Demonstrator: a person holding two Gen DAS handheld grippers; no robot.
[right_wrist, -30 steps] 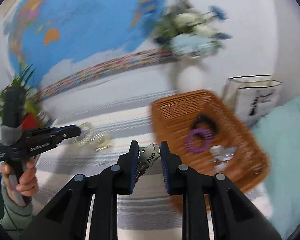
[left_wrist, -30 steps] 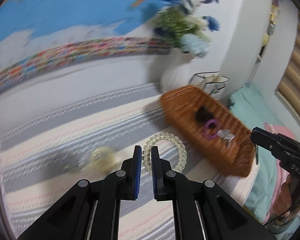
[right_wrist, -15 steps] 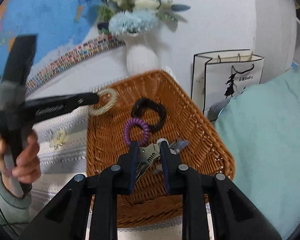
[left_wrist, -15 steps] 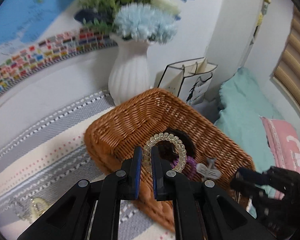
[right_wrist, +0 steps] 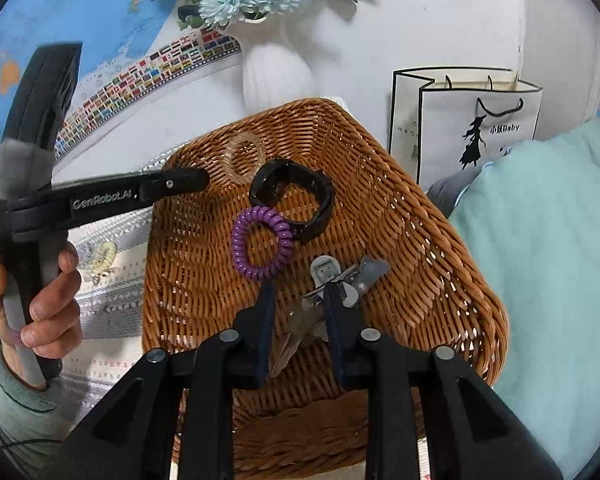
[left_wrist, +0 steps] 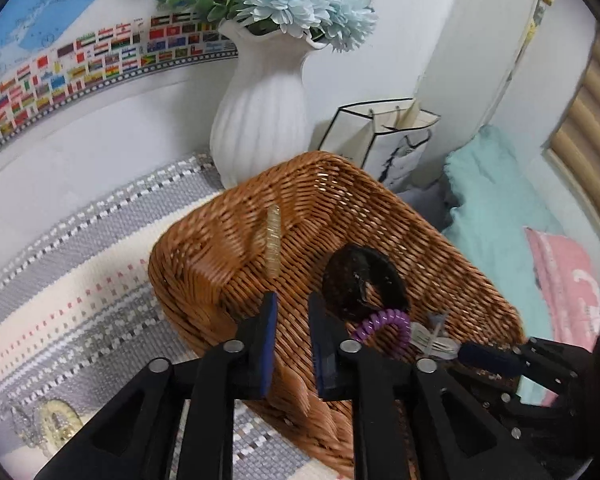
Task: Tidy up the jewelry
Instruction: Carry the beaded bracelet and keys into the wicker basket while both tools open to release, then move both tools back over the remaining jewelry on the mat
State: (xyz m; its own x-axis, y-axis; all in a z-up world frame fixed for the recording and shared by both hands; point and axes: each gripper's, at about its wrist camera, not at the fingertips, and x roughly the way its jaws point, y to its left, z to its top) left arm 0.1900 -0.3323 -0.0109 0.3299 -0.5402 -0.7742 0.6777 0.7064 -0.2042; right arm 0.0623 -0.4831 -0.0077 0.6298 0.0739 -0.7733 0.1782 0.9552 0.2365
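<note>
- Both grippers are hanging over the wicker basket (right_wrist: 440, 248), and the drop-off step looks to be in hand: pieces are going into the basket one by one.
- The left gripper (left_wrist: 291, 344) is standing released, its jaws parted with only basket weave showing between them; it is gripping nothing.
- The clear coil bracelet (right_wrist: 243, 159) is sitting inside the basket near its far corner, blurred as if falling or settling, just beyond the left gripper's tip.
- The right gripper (right_wrist: 298, 316) is also spread wide; a blurred metal piece (right_wrist: 300, 330) is lying between its jaws, apparently loose, though I cannot tell whether either finger is touching it.
- A black bracelet (right_wrist: 296, 198), a purple coil band (right_wrist: 262, 242) and a grey clip (right_wrist: 346, 276) are resting in the basket, the 2 rings overlapping.
- 1 pale ornament (left_wrist: 58, 422) is lying on the striped cloth (left_wrist: 80, 280), well apart from the basket.
- Next, I judge, a gripper is needing to travel out to that ornament with jaws open and close on it gently.
</note>
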